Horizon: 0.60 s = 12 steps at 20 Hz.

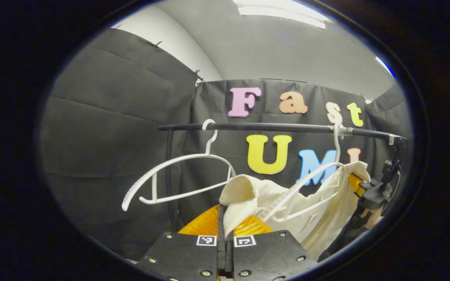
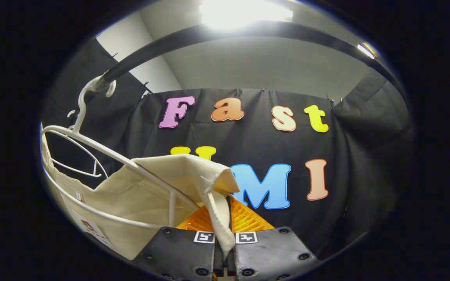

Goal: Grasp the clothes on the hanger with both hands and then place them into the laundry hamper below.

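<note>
You are gripping the cream garment [image 1: 318, 207] at both shoulders while it is hanging on the white hanger [image 1: 307, 187], which is hooked over the black rail [image 1: 272, 127]. In the left gripper view, your left claw [image 1: 225, 218] is closed down to a narrow slit with the garment's near shoulder fold bunched right at the tips; the cloth is coming out from between the fingers, so I am judging it pinched on the fabric. In the right gripper view, your right claw [image 2: 225, 230] is likewise clamped on a strip of the garment [image 2: 193, 171] that is running down between its fingers. The left gripper view is also showing that right claw [image 1: 367, 191] sitting at the garment's far shoulder, with a hand behind it. Holding both shoulders this way is letting you slide the cloth off the two hanger arms evenly rather than dragging the hanger along the rail. The garment is sitting slack across the hanger arm [image 2: 131, 164], so it is probably partway free. A second, empty hanger [image 1: 178, 175] is hanging just beside it on the rail; be keeping clear of it. The hamper below is not something I can place from here.
</note>
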### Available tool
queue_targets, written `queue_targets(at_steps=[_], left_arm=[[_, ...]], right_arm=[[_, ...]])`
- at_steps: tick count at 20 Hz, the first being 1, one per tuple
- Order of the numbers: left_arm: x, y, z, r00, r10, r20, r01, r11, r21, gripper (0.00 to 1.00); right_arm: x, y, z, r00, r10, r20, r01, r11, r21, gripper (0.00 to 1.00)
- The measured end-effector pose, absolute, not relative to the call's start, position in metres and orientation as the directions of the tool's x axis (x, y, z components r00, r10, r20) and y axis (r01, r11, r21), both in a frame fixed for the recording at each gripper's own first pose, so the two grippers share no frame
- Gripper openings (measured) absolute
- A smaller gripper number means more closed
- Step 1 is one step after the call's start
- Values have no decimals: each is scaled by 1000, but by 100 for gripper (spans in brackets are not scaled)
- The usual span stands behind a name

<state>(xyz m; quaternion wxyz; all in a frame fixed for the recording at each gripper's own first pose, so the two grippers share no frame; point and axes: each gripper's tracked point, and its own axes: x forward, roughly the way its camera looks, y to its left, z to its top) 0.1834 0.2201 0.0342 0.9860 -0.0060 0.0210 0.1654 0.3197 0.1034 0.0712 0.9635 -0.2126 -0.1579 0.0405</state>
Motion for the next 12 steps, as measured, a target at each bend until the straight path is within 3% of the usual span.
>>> queue_targets(at_steps=[7,12], left_arm=[[204,224,-2,953,296,-64,-302,945,-127,1],[200,228,-31,945,302,-125,-316,941,-120,1]], right_arm=[[345,85,48,962,101,253,26,891,-453,5],[351,77,21,977,97,190,1,889,-459,5]])
